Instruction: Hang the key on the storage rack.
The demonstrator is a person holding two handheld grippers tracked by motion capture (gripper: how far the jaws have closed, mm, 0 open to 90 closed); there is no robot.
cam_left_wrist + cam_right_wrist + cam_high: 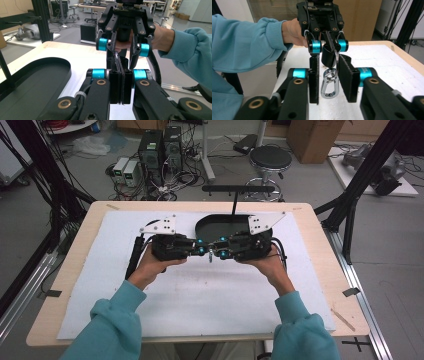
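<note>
Silver metal carabiner clip [329,83] on a thin metal split ring [336,60] hangs at the centre of the right gripper view, between the near jaws of the right gripper [331,82], which stand apart and do not touch it. Just beyond, the left gripper [327,53] faces the camera with its jaws pressed together on the ring, carrying the whole clip. In the left gripper view those same jaws meet flat at lower centre, with the ring's edge rising between them.

In the high view both grippers meet tip to tip at mid-frame, above a white foam mat [210,305]. The clip appears there as a small glint [211,255].

As a judgement, the hold is on a thin ring only; the clip could swing or slip out if the right jaws close off-centre or knock it.

Farther back sits a black oval tray [220,225]. The mat covers a pale wooden table [320,245]. Beyond, along the top of the frame, lie a grey floor, computer towers [160,147] with tangled cables, and a round black stool [270,157].
</note>
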